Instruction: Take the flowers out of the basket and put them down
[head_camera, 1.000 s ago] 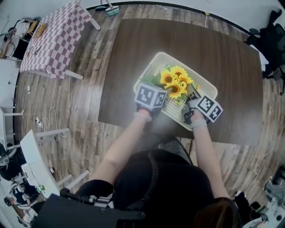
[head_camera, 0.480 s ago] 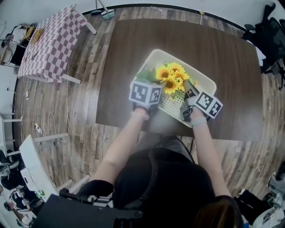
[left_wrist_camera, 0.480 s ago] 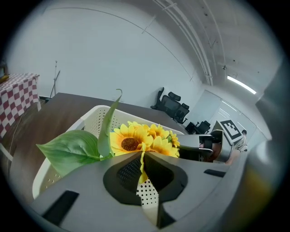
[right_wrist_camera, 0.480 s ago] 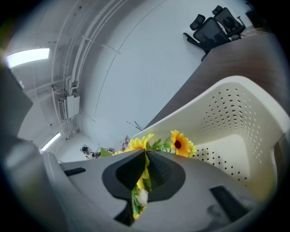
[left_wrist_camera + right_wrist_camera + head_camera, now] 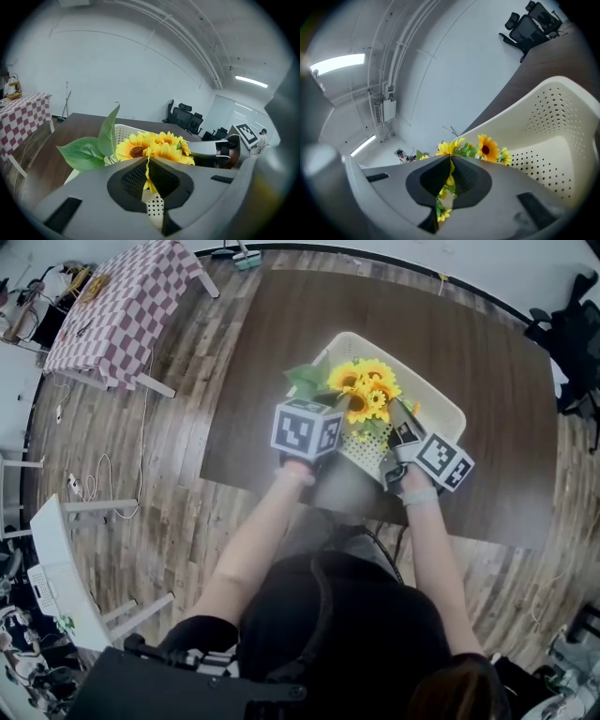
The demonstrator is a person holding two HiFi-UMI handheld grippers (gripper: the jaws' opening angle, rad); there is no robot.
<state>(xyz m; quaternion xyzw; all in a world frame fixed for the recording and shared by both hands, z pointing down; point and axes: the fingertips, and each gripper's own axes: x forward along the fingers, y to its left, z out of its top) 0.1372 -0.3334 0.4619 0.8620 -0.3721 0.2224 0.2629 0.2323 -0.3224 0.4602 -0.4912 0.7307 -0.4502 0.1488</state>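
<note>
A bunch of yellow sunflowers (image 5: 367, 396) with green leaves (image 5: 305, 381) sits over the near-left part of the white perforated basket (image 5: 446, 412) on the dark brown table (image 5: 469, 343). My left gripper (image 5: 324, 409) comes in from the left, its jaws closing tight on a yellow petal of the flowers (image 5: 157, 146). In the left gripper view that gripper (image 5: 148, 162) has the basket wall (image 5: 123, 133) behind it. My right gripper (image 5: 396, 418) is shut on the flowers from the right. The right gripper view shows this gripper (image 5: 450, 160) pinching petals and greenery, with blooms (image 5: 487, 149) just beyond.
The basket's inside wall (image 5: 562, 122) curves off to the right. A small table with a red-checked cloth (image 5: 117, 320) stands on the wooden floor at the far left. Black office chairs (image 5: 577, 338) are past the table's right end. Cables (image 5: 89, 488) lie on the floor.
The left gripper has shut on the flowers. The bunch has shifted up and to the left, and its leaves now stick out over the basket's left rim. The right gripper stays shut.
</note>
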